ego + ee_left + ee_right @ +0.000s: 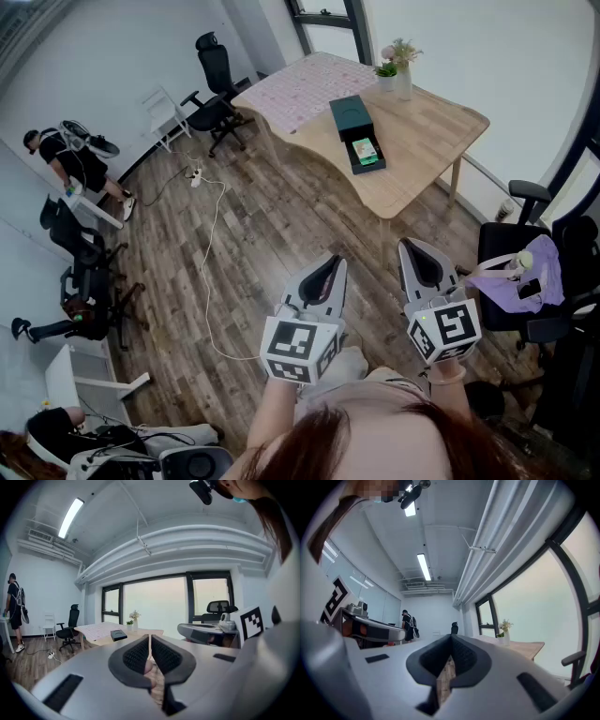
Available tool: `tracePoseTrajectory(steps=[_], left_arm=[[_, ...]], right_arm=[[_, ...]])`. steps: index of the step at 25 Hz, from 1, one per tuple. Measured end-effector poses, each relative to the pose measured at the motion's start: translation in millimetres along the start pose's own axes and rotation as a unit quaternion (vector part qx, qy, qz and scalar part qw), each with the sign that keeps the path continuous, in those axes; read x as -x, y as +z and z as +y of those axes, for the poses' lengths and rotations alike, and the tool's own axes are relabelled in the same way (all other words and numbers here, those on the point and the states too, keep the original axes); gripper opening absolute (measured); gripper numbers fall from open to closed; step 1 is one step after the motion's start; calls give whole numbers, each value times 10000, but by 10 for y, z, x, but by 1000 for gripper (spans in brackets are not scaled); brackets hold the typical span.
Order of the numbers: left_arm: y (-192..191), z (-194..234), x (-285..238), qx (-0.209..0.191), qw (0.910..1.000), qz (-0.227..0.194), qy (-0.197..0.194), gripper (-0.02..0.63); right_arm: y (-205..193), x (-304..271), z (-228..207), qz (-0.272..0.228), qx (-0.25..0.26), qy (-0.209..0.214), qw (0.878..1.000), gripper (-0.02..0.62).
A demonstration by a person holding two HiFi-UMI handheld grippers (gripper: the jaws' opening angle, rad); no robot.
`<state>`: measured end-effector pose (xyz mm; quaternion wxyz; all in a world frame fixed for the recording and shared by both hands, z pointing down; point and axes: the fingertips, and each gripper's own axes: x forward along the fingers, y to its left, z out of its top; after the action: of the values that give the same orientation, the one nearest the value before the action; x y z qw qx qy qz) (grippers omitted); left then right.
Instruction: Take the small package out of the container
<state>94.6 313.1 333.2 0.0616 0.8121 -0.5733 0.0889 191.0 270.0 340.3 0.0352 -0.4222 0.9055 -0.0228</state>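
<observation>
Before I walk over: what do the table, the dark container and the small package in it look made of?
Table: pale wood or veneer, matte, with faint grain lines. Container: dark green, matte, sharp-edged; probably rigid cardboard, possibly plastic. Small package: bright green printed face with a slight sheen; likely paper or film wrap, too small to tell.

Matt wood table [427,141]; wood-plank floor [253,244]; dark matt container [354,129].

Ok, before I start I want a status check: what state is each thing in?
container: open, on the table
small package: lying in its open part
left tool: shut, empty
right tool: shut, empty
</observation>
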Motion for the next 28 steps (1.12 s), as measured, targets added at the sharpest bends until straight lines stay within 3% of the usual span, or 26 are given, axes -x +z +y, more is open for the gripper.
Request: tracePoseTrajectory(steps=[7,14,28], left_arm=[[49,359,-127,127,9999,-23,-41,20],[46,760,-319,280,9995,-64,-146,20],[220,1512,-725,297,9979,-170,-551,20]], right_arm=[[10,-290,56,31,96,-139,9999,0],[-35,-590,92,94,-131,-176,9997,0],[33,-1338,170,80,254,-572,9980,0]])
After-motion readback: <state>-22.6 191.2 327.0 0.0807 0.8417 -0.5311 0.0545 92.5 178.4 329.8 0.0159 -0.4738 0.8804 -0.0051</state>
